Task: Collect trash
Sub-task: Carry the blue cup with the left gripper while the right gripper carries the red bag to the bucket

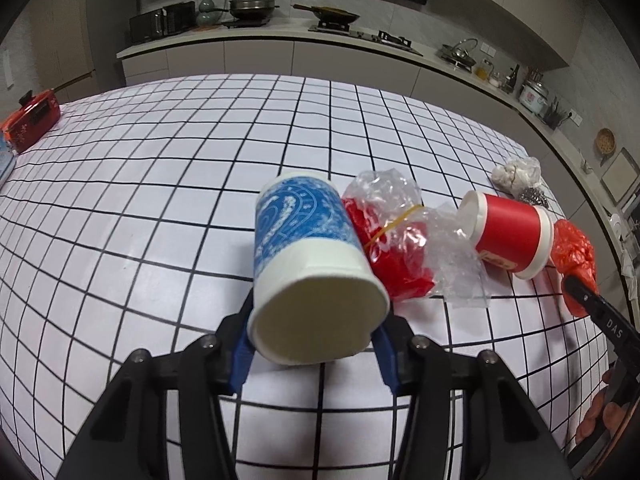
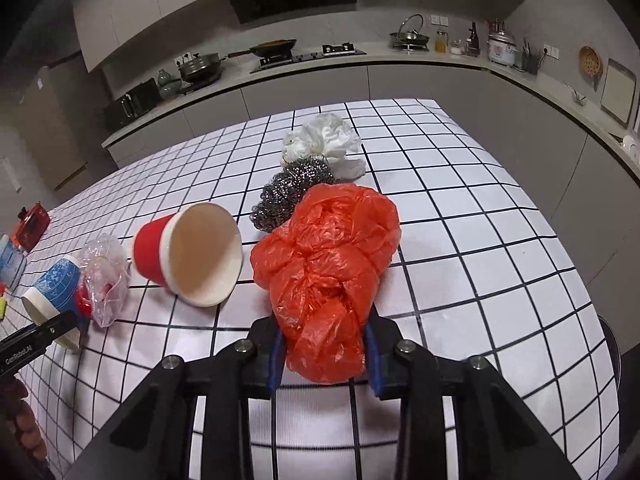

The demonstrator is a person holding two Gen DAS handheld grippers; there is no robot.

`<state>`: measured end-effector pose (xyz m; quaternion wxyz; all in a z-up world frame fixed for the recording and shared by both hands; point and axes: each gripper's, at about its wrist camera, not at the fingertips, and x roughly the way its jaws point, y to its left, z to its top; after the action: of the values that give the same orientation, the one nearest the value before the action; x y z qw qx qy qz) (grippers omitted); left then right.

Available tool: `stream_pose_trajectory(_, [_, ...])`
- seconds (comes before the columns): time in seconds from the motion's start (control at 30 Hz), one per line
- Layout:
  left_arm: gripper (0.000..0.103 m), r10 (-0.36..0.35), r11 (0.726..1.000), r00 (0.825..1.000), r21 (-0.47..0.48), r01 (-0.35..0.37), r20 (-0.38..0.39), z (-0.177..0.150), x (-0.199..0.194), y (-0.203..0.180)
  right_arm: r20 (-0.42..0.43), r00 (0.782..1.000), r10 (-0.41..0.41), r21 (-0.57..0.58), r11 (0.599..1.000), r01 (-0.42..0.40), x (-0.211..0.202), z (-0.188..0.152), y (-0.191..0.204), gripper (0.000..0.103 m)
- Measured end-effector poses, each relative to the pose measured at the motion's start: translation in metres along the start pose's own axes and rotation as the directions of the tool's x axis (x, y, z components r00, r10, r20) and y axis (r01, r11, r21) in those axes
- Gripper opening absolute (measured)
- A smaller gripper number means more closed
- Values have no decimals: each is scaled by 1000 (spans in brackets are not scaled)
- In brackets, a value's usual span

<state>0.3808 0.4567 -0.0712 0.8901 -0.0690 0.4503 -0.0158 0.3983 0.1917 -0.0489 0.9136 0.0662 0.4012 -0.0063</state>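
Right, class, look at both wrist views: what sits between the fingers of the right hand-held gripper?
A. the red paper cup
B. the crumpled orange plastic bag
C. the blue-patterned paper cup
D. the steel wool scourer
B: the right hand-held gripper is closed on the orange plastic bag, while the blue cup is in the left hand-held gripper and the red cup lies on the table.

Two paper cups [image 2: 188,254], two plastic bags [image 2: 326,276], one steel scourer [image 2: 288,192], perhaps one crumpled tissue [image 2: 324,140].
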Motion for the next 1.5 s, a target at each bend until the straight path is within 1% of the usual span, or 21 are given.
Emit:
stream_pose_trajectory(0.23, [51, 39, 999, 998, -34, -37, 57, -13, -30, -7, 12, 999, 46, -38, 998, -46, -17, -5, -4, 35])
stream_pose_trajectory(0.33, [51, 52, 998, 996, -50, -48, 76, -22, -43, -16, 14, 997, 75, -54, 996, -74, -24, -7, -8, 35])
stream_pose_trajectory(0.37, [51, 76, 996, 994, -48, -72, 79, -25, -47, -20, 15, 996, 88, -63, 994, -87, -27, -8, -10, 35])
stream_pose_trajectory(0.43, [51, 85, 995, 992, -55, -80, 93, -33, -57, -30, 13, 995, 104, -77, 992, -102, -30, -10, -14, 35])
stream_pose_trajectory(0.57, [51, 89, 995, 991, -63, -82, 103, -47, -73, -50, 6, 990, 140, -98, 986, -138, -41, -16, -28, 35])
stream_pose_trajectory(0.7, [51, 73, 997, 991, -41, -69, 112, -61, -85, -72, 25, 990, 142, -94, 986, -139, -60, -25, -44, 35])
stream_pose_trajectory(0.77, [51, 51, 999, 992, -12, -50, 112, -67, -88, -87, 44, 990, 131, -72, 989, -128, -76, -33, -54, 35])
stream_pose_trajectory(0.87, [51, -11, 999, 993, 48, 6, 115, -73, -94, -109, 71, 993, 96, -38, 995, -94, -98, -47, -69, 35])
stream_pose_trajectory(0.93, [51, -69, 992, 991, 113, 56, 117, -79, -95, -131, 80, 995, 63, -7, 998, -63, -113, -59, -82, 35])
stream_pose_trajectory(1.0, [51, -119, 982, 987, 159, 101, 106, -86, -95, -149, 82, 997, 18, 25, 1000, -20, -132, -75, -99, 35])
stream_pose_trajectory(1.03, [51, -152, 972, 984, 192, 132, 92, -90, -94, -165, 79, 997, 4, 32, 999, -6, -137, -80, -105, 35])
stream_pose_trajectory(1.1, [51, -198, 957, 978, 228, 178, 67, -97, -94, -187, 71, 997, -29, 58, 998, 25, -152, -93, -125, 35])
stream_pose_trajectory(1.17, [51, -249, 936, 968, 268, 229, 40, -103, -95, -214, 75, 995, -64, 104, 993, 56, -169, -104, -149, 35])
stream_pose_trajectory(1.3, [51, -334, 882, 943, 350, 314, -6, -118, -98, -283, 89, 988, -128, 164, 980, 112, -196, -117, -203, 35])
stream_pose_trajectory(1.43, [51, -386, 840, 921, 397, 370, -43, -135, -94, -354, 94, 981, -168, 202, 968, 147, -211, -124, -263, 35])
stream_pose_trajectory(1.47, [51, -397, 833, 916, 398, 385, -56, -140, -90, -376, 89, 980, -176, 204, 967, 155, -213, -125, -287, 35])
stream_pose_trajectory(1.5, [51, -402, 831, 914, 395, 393, -64, -145, -87, -390, 85, 980, -178, 204, 966, 157, -213, -127, -301, 35])
